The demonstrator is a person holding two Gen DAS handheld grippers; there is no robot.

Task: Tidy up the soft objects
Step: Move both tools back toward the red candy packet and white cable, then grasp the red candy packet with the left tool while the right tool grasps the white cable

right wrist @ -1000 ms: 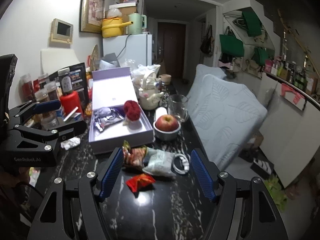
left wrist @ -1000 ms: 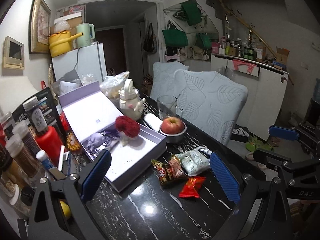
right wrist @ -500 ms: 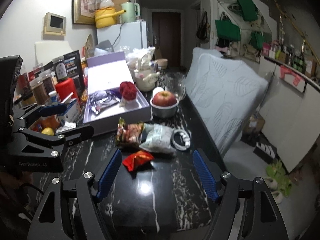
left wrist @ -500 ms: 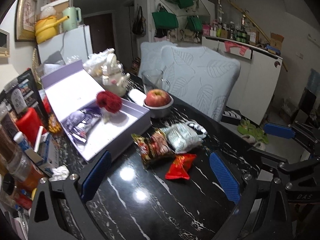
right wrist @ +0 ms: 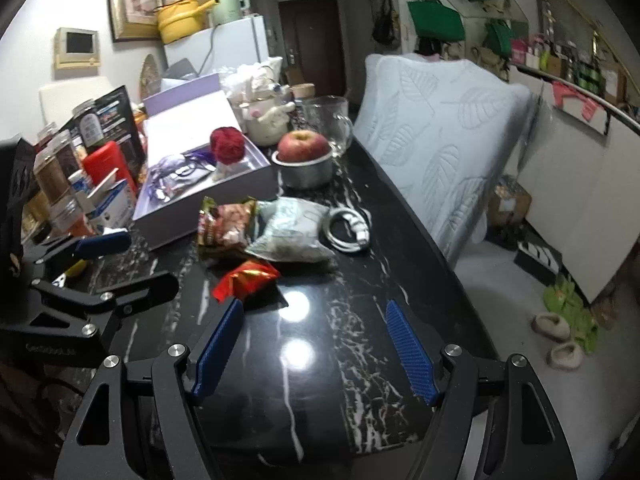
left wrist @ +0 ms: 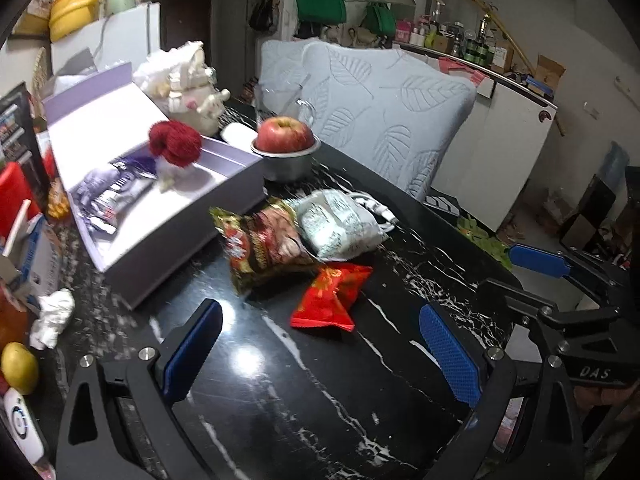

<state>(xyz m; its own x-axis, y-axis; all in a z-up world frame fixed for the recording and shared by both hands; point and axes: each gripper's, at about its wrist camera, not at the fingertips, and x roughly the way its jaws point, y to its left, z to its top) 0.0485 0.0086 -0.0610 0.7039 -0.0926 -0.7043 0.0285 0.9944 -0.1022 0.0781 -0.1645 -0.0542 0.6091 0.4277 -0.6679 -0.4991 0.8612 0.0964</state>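
Three snack packets lie on the black marble table: a red packet [left wrist: 330,296] [right wrist: 248,278], a brown packet [left wrist: 262,246] [right wrist: 226,226] and a pale packet [left wrist: 338,226] [right wrist: 290,234]. An open lilac box [left wrist: 168,216] [right wrist: 208,196] behind them holds a purple packet [left wrist: 112,194] and a red wool ball [left wrist: 176,146] [right wrist: 228,146]. My left gripper [left wrist: 320,348] is open and empty, just short of the red packet. My right gripper [right wrist: 316,350] is open and empty, its left finger close beside the red packet.
An apple in a metal bowl [left wrist: 286,148] [right wrist: 306,158], a glass mug [right wrist: 328,122], a white coiled cable [right wrist: 350,228], a ceramic teapot [left wrist: 196,90], jars and cartons at the left [right wrist: 68,172]. A padded chair [left wrist: 384,112] stands along the table's right edge.
Both grippers have moved down and forward toward the snack packets, which now look larger and closer. Both stay open. Nothing on the table has moved.
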